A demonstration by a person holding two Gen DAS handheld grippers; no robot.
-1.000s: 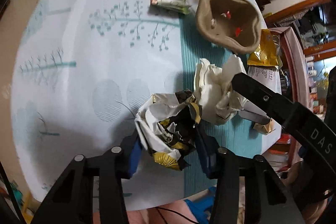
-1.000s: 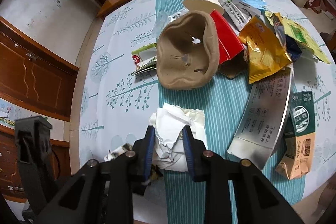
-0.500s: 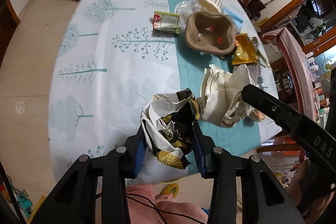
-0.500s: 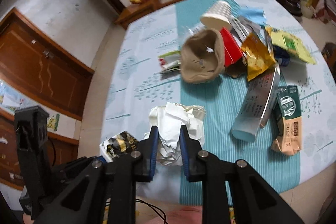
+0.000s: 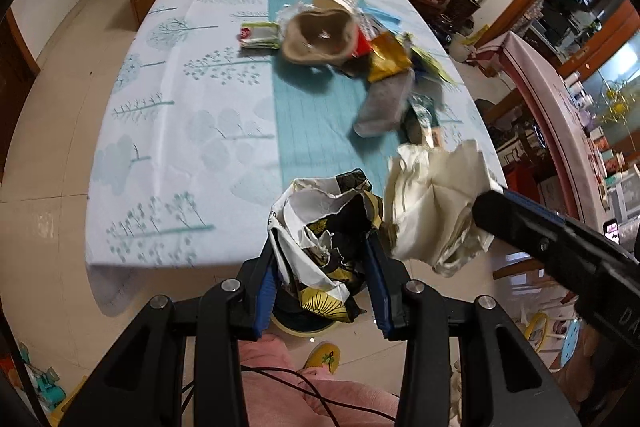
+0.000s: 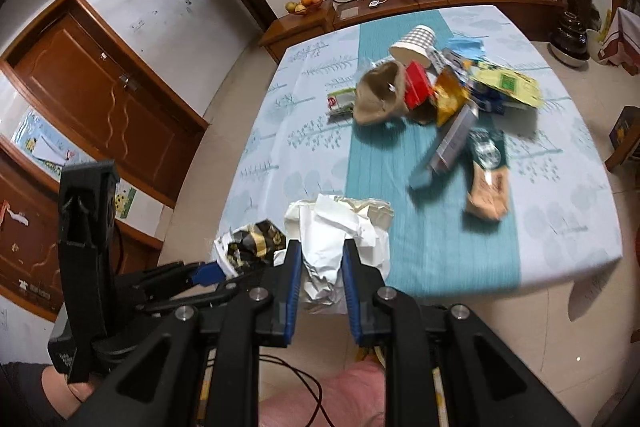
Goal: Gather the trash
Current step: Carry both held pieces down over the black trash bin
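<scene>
Both wads, the black-and-white wrapper (image 5: 320, 239) and the cream paper (image 6: 340, 235), now hang clear of the counter (image 5: 192, 131) (above the floor), the trash pile farther off.

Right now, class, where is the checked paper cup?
The checked paper cup lies on its side at the far end of the trash pile, on the teal stripe of the tablecloth, behind the brown paper bowl.

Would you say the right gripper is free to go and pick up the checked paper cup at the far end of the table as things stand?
Probably not yet. The right gripper is shut on the crumpled white paper, so its jaws are occupied. The checked paper cup lies unobstructed among the litter, but the paper must be dropped first.
</scene>
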